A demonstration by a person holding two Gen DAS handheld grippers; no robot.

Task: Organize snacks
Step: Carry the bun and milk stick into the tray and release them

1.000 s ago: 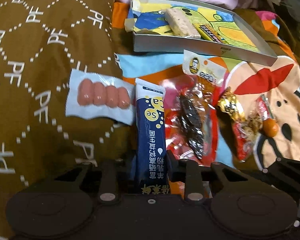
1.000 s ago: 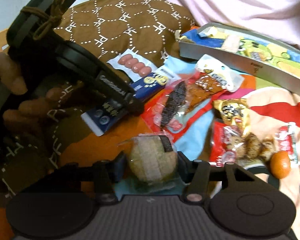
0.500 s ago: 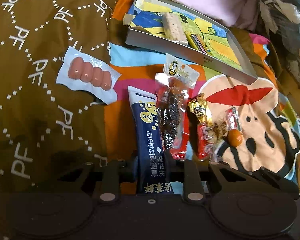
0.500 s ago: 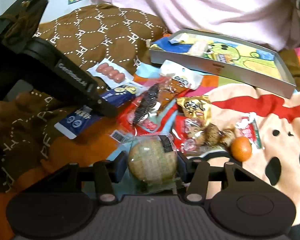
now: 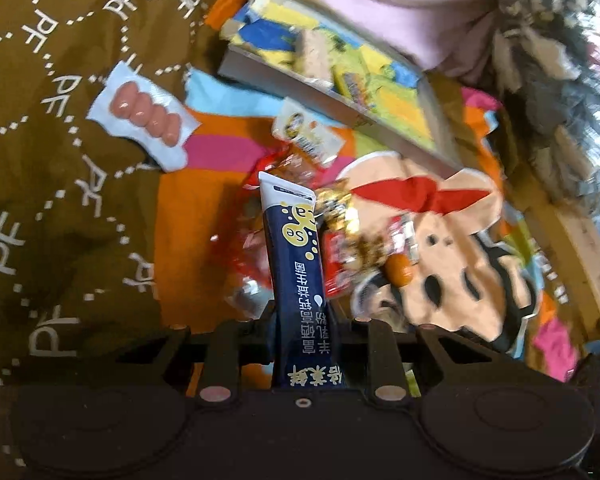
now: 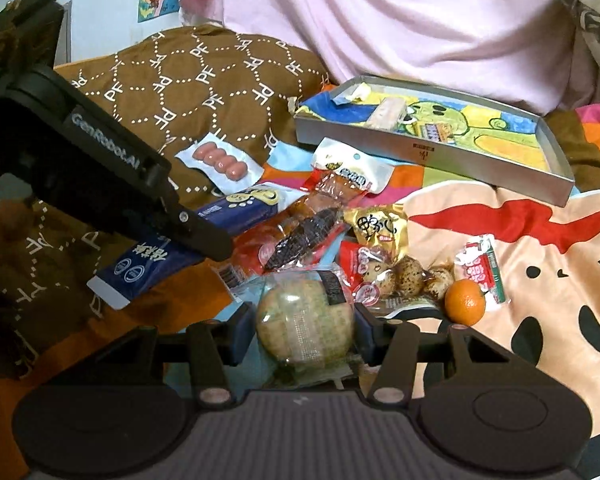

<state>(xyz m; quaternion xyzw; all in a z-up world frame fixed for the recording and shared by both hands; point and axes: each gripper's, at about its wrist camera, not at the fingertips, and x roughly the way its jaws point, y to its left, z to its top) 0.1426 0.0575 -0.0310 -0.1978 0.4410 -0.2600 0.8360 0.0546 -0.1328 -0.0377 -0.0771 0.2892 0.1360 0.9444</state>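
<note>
The metal tray [image 6: 432,156] is lying ahead of both grippers, past the snack pile on the bedspread [image 6: 540,240]. The left gripper [image 5: 302,320] is clamping the blue stick pack [image 5: 296,264], its long axis pointing trayward, raised above the pile. The right gripper [image 6: 304,320] is pinching the round wrapped cake [image 6: 304,320] low, nearer the person.

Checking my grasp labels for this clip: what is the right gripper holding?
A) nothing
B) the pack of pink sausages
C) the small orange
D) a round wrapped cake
D: the right gripper is shut on the round wrapped cake, while the left gripper holds the blue packet.
</note>
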